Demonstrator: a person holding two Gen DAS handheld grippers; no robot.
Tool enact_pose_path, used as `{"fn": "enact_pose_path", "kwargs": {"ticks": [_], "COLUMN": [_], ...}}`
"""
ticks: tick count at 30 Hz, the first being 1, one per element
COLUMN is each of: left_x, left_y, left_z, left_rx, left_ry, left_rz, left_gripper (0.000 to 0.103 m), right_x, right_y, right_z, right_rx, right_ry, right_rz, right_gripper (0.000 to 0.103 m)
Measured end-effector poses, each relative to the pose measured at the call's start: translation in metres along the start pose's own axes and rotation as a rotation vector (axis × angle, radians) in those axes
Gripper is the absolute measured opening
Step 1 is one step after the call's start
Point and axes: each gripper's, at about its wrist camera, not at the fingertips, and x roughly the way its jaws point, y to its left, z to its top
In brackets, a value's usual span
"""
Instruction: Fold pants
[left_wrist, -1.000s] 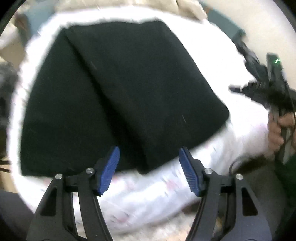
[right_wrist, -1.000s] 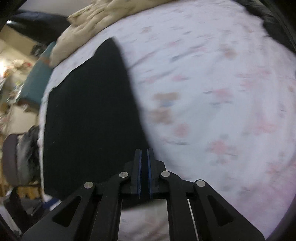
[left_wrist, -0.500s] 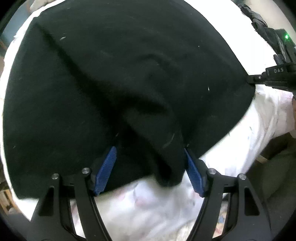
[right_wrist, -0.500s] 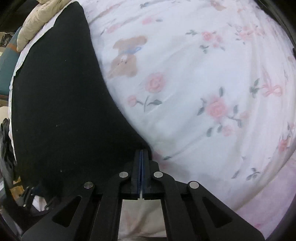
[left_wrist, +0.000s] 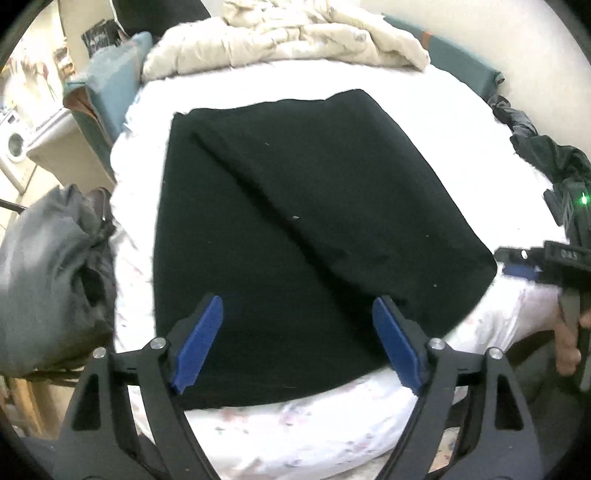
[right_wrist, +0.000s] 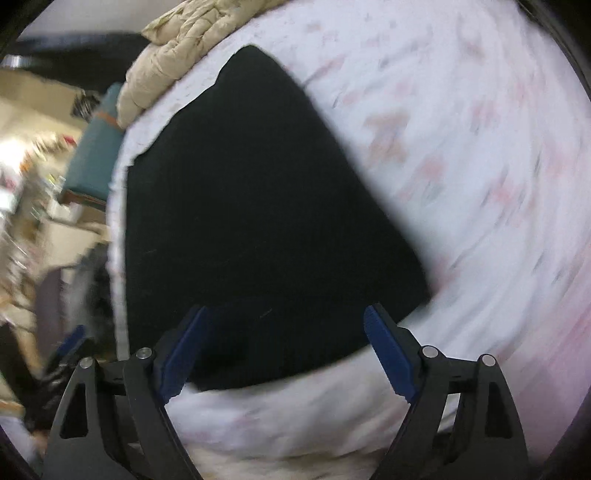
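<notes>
black pants (left_wrist: 295, 229) lie folded flat on the floral bed sheet (left_wrist: 317, 435). left hand-held gripper (left_wrist: 297, 339) and right hand-held gripper (right_wrist: 284, 350): both jaws spread wide, holding nothing, above the near edge.

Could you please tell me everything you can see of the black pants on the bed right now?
The black pants lie flat on the white floral bedsheet, folded into a broad, roughly rectangular stack. The fabric looks soft and matte, with a few specks of pale lint. One layer overlaps another, its edge running as a diagonal ridge across the top. The near edge sits close to the bed's front edge. Neither the left gripper nor the right gripper holds them; both are open, and contact cannot be told.
</notes>
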Motion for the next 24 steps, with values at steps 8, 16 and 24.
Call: {"fn": "enact_pose_path", "kwargs": {"ticks": [8,16,24], "left_x": [0.018,0.012,0.014], "left_y": [0.019,0.012,0.018], "left_z": [-0.018,-0.009,-0.010], "left_rx": [-0.207,-0.240,-0.280], "left_ry": [0.010,-0.018,-0.006], "left_rz": [-0.074,-0.129,-0.141], "left_gripper": [0.082,0.082,0.082], "right_x": [0.051,0.101,0.061], "right_y": [0.005,-0.006,-0.073], "right_z": [-0.080,-0.095,-0.061], "right_rx": [0.331,0.498,0.694], "right_ry": [0.088,0.091,-0.214], "right_rz": [0.307,0.386,0.366], "right_gripper": [0.088,0.088,0.085]}}
